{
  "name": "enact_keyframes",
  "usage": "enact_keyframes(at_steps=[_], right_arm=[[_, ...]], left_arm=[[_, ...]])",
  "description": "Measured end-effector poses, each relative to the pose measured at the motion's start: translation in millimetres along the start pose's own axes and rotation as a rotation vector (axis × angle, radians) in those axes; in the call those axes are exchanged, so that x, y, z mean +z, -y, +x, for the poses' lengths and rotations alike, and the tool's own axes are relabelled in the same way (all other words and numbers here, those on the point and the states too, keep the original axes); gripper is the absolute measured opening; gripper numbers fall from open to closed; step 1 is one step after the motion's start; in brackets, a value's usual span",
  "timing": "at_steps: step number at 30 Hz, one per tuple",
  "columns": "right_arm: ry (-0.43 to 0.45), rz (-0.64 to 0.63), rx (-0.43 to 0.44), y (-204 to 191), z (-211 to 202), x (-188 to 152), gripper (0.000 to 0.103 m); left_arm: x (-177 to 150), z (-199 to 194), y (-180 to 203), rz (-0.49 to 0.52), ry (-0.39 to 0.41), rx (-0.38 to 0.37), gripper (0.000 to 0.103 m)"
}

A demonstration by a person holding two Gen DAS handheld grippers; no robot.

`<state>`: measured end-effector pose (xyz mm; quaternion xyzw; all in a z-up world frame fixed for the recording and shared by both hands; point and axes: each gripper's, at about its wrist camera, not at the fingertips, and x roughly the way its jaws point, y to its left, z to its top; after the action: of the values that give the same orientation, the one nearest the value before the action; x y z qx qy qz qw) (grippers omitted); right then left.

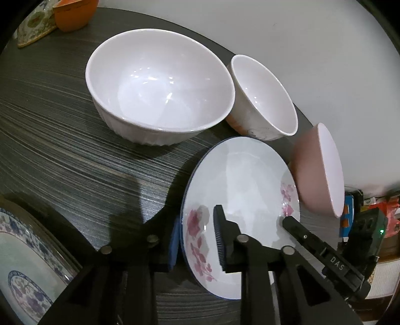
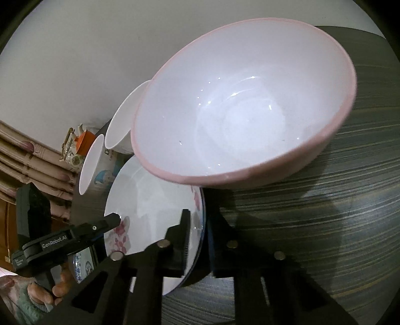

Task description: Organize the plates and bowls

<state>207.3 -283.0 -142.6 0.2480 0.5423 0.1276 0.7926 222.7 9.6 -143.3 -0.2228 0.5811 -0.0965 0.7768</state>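
A white plate with pink flowers and a blue rim sits tilted over the dark striped table. My left gripper is shut on the plate's left rim, with its blue pad under the edge and the other finger on the flowered face. My right gripper is shut on the opposite rim; its tip also shows in the left wrist view. In the right wrist view the left gripper reaches in from the left. A pink bowl stands close against the plate's far side.
A large white bowl and a smaller white bowl stand behind the plate. A blue-patterned plate lies at the lower left, an orange bowl at the far corner. A printed cup stands near the table edge. A hand holds the left gripper.
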Motion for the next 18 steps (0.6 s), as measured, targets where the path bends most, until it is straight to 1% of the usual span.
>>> enact_keyframes(at_steps=[1,2,3,5,10,18], right_arm=[[0.000,-0.003,-0.006,-0.7,0.4,0.2,0.010],[-0.001,-0.004,-0.011,-0.7,0.5,0.2,0.008],[-0.004,-0.005,-0.015,0.1,0.0,-0.3,0.008],[-0.008,-0.006,-0.019,0.3,-1.3,-2.4,0.008],[-0.017,-0.004,-0.036,3.1,-9.1,-13.8,0.008],[-0.050,0.007,-0.062,7.6,-25.2,-43.1,0.008]], left_arm=[[0.1,0.4,0.2,0.002,0.000,0.005,0.019],[0.4,0.7,1.2,0.006,0.001,0.015,0.015],[1.7,3.8,6.0,0.011,0.003,0.021,0.011],[-0.4,2.4,4.7,0.029,0.007,0.032,0.008],[-11.7,2.7,7.0,0.052,-0.008,0.036,0.008],[-48.1,-4.8,11.2,0.081,-0.051,0.036,0.008]])
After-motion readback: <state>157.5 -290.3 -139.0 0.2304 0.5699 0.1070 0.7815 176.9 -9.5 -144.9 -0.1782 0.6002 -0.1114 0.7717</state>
